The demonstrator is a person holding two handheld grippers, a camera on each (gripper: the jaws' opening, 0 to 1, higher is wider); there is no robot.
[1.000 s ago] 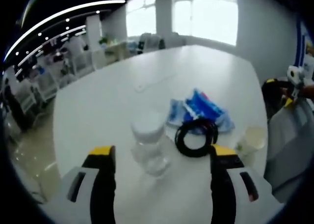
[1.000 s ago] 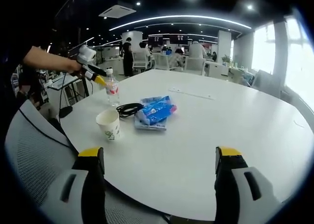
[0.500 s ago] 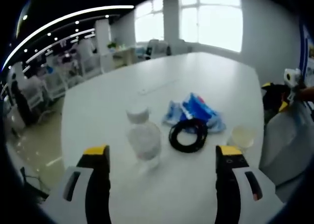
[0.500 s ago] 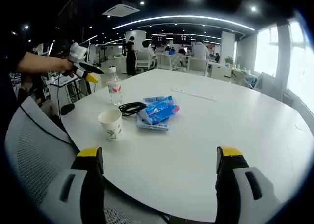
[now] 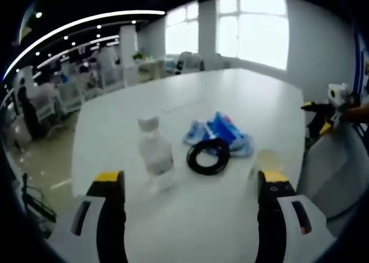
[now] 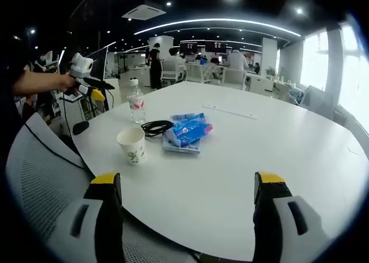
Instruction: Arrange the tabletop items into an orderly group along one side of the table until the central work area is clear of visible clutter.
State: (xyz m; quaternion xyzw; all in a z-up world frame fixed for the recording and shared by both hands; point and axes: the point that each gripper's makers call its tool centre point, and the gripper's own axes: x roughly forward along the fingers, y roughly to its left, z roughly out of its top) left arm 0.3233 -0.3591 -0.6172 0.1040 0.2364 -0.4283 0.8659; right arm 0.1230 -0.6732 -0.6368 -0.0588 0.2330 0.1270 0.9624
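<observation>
In the right gripper view, the left gripper (image 6: pixel 99 94) hangs off the white desk (image 6: pixel 277 153), jaws spread and empty. On the desk stand a water bottle (image 6: pixel 136 105), a paper cup (image 6: pixel 131 145), a coiled black cable (image 6: pixel 154 127) touching blue packets (image 6: pixel 187 132). The right gripper (image 6: pixel 187 208) hangs wide apart, empty.

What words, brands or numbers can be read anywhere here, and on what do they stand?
None can be read.
Water bottle: a red and white label, too small to read.
Blue packets: white marks, blurred.
Paper cup: a faint green print, no letters to make out.
Dark screens on the far wall: too far to read.
</observation>
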